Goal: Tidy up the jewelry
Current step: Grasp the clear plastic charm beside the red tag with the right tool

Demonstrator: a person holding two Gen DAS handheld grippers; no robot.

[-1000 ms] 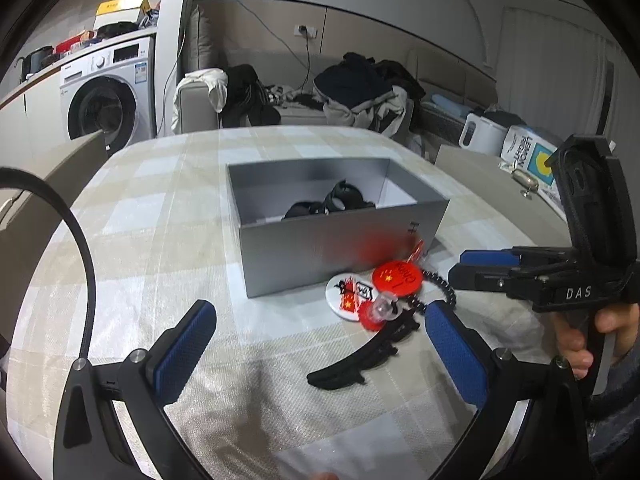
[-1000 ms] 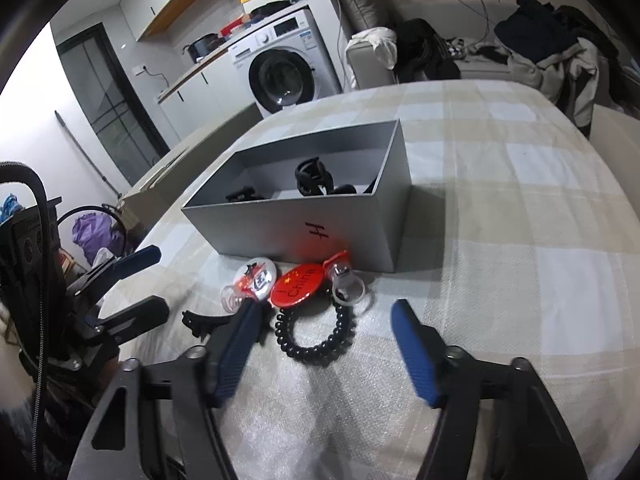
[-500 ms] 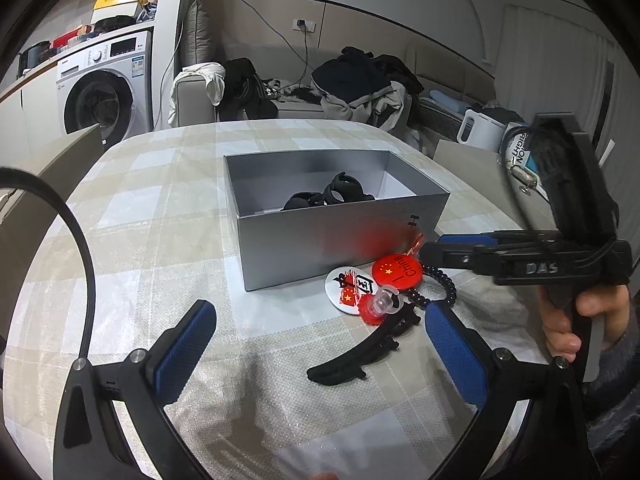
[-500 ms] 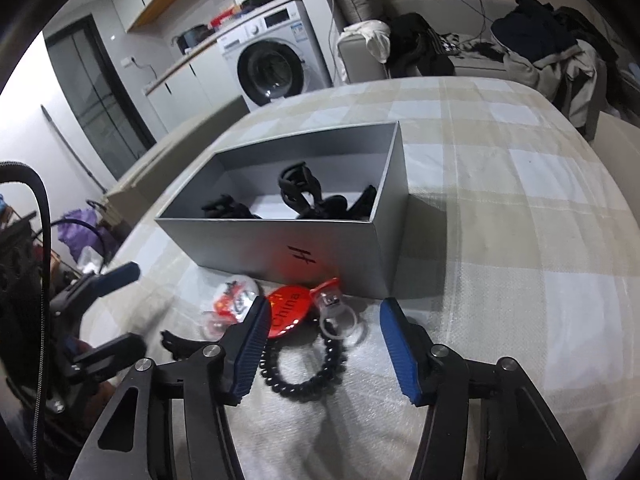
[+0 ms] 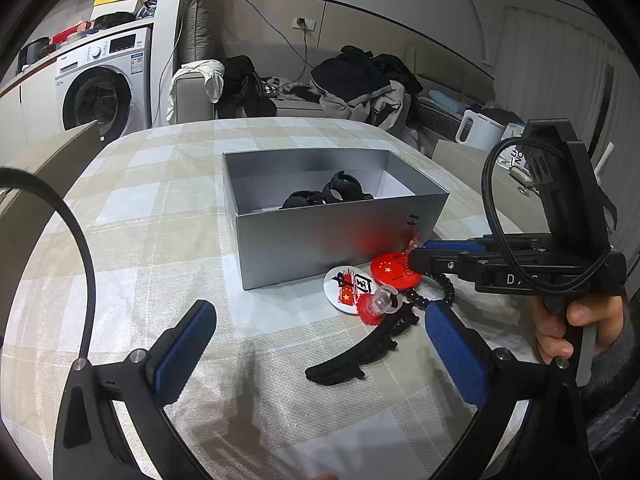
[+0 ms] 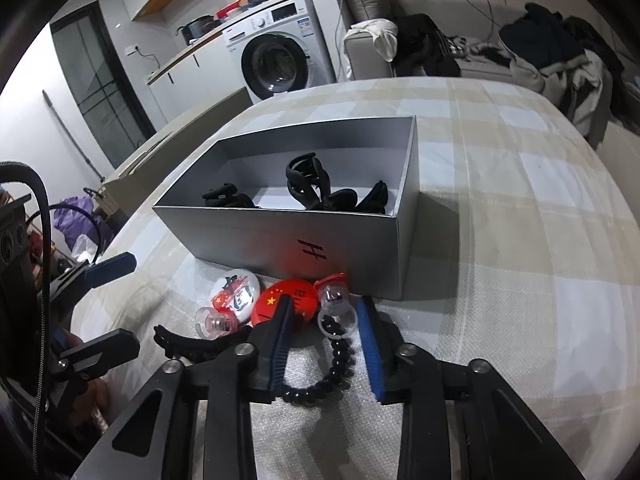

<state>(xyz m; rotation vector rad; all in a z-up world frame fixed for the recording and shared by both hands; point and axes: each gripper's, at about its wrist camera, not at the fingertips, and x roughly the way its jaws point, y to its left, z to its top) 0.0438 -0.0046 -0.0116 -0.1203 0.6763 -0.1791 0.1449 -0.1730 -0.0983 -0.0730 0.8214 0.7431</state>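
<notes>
Clips [image 6: 308, 188] already lie in the box [image 6: 280, 240], while badges [image 6: 288, 300], rings [image 6: 334, 308], bracelet [image 6: 336, 368] and one clip [image 5: 360, 354] remain outside; right gripper [image 6: 326, 320], jaws just closing, narrowly straddles a ring, left gripper [image 5: 320, 344] wide, empty.

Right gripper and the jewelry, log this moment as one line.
right gripper: jaws just closing around clear ring and bead bracelet, no firm grip | left gripper: open, idle | box: holds black clips

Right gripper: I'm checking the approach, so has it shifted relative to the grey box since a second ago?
Yes. The right gripper has come closer to the grey box, its jaws closing around the clear ring, not yet touching.
</notes>
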